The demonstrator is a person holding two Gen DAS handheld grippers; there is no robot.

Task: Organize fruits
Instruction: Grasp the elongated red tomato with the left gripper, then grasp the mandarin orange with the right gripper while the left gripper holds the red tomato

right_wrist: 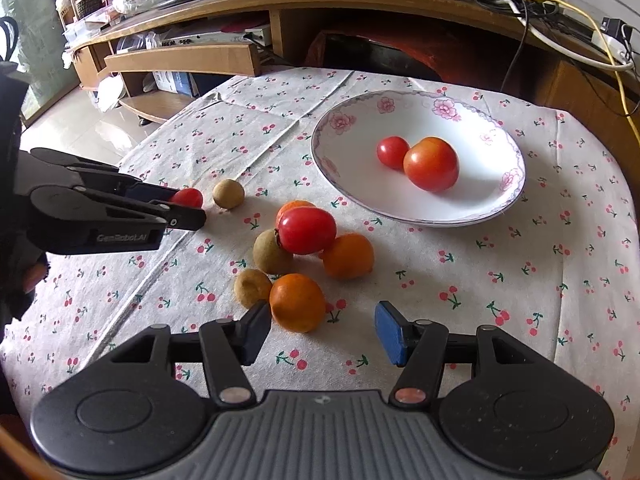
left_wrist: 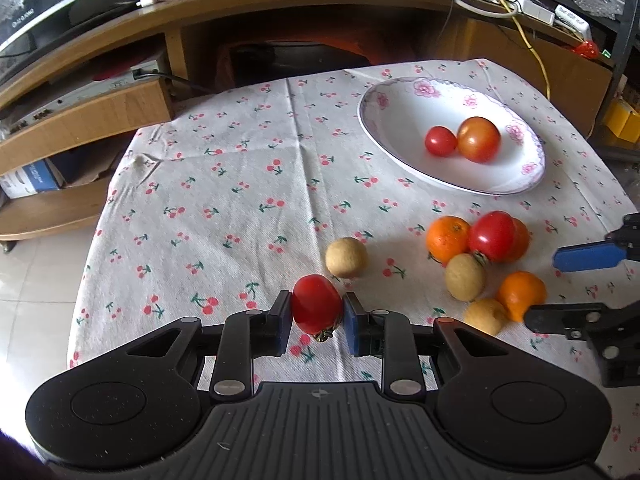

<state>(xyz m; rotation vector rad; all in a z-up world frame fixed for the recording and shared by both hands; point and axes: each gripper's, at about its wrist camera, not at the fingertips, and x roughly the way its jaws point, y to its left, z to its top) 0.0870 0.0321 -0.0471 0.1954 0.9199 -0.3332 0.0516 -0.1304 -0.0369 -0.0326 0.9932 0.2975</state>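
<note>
Two grippers are working over the tablecloth (left_wrist: 224, 184), and we're sorting the fruit by kind, going by what's already in the plate (right_wrist: 344, 184): only tomatoes so far, a big one (right_wrist: 431, 164) and a small one (right_wrist: 393, 152) leaning against each other near the middle. We're guessing the plate is sitting at the far right so either hand can reach it.

Nearer to us, the loose pile is bunching up in the middle of the cloth: three oranges, one of them (right_wrist: 297, 307) closest to the right gripper (right_wrist: 323, 334), a red tomato (right_wrist: 306, 229) perching on top of the others, and a couple of tan round fruits (right_wrist: 272, 251) tucked underneath. One more tan fruit (left_wrist: 346, 257) is sitting off on its own, just beyond the left gripper (left_wrist: 316, 316).

That left gripper is clenching a small tomato (left_wrist: 316, 303) squarely between its blue pads (left_wrist: 353, 320), stem end pointing down, so the squeeze is going across the firm sides rather than the stalk. It's looking just lifted off the cloth, though that's hard to call.

The right gripper is hanging released, fingers spread wide, with its left finger just beside that nearest orange. We're reading that as lining up for a grab, not actually gripping yet.
</note>
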